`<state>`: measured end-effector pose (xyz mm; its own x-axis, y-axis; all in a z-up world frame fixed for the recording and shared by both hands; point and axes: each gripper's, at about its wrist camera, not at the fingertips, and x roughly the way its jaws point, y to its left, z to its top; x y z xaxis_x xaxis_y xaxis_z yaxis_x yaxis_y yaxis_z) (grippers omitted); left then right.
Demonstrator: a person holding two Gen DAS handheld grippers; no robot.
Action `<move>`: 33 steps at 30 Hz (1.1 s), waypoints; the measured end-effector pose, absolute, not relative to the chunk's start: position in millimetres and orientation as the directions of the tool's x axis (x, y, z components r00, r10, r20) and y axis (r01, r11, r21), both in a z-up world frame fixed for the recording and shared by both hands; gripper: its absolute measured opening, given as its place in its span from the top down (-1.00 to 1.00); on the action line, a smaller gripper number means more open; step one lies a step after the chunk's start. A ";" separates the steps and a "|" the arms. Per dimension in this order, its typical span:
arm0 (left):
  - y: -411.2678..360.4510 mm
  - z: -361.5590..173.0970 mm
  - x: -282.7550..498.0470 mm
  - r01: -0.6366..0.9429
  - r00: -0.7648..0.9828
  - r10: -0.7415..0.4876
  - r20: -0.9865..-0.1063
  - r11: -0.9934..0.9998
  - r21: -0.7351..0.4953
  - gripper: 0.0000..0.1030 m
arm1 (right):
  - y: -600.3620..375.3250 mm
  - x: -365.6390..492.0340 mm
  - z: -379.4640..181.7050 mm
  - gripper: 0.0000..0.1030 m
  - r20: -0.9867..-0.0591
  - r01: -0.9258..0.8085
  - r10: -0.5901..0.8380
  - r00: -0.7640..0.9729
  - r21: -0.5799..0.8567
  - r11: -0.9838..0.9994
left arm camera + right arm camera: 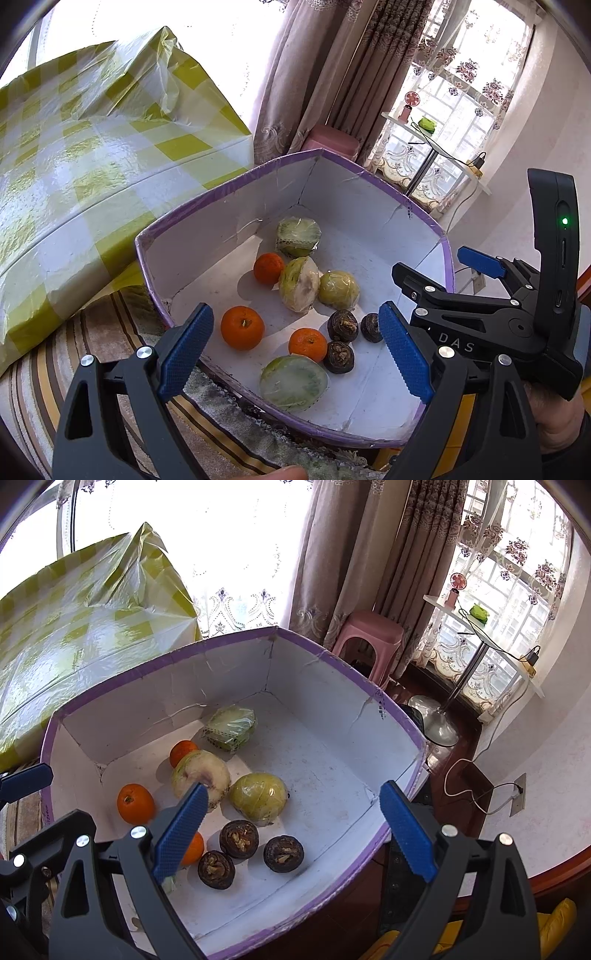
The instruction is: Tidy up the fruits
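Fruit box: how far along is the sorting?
Nothing looks sorted yet. The oranges, dark round fruits and wrapped green pieces lie mixed in the purple-rimmed box. Nothing is in hand: the left gripper and right gripper hang open above it. All grouping remains.

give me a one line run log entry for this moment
left gripper: open, empty | right gripper: open, empty | box: holds oranges, wrapped green fruits, dark round fruits | stage: hovering over box, nothing grasped
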<state>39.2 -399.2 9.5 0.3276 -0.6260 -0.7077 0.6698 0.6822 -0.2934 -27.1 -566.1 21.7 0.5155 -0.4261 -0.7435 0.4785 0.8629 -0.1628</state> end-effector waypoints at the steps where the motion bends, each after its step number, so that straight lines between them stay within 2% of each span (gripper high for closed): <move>1: -399.2 9.5 39.2 0.670 0.327 -0.626 -0.708 0.682 -0.294 -0.70 | -566.2 -27.0 21.7 -0.83 -0.743 0.478 -0.427 0.515 -0.164 0.863; 33: -405.1 8.0 42.8 0.672 0.322 -0.615 -0.720 0.684 -0.284 -0.70 | -570.8 -29.9 17.3 -0.83 -0.748 0.489 -0.426 0.509 -0.156 0.858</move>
<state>42.8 -405.1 8.0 0.3220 -0.6149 -0.7199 0.6720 0.6841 -0.2837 -29.9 -570.8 17.3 0.5090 -0.4263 -0.7478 0.4891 0.8581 -0.1563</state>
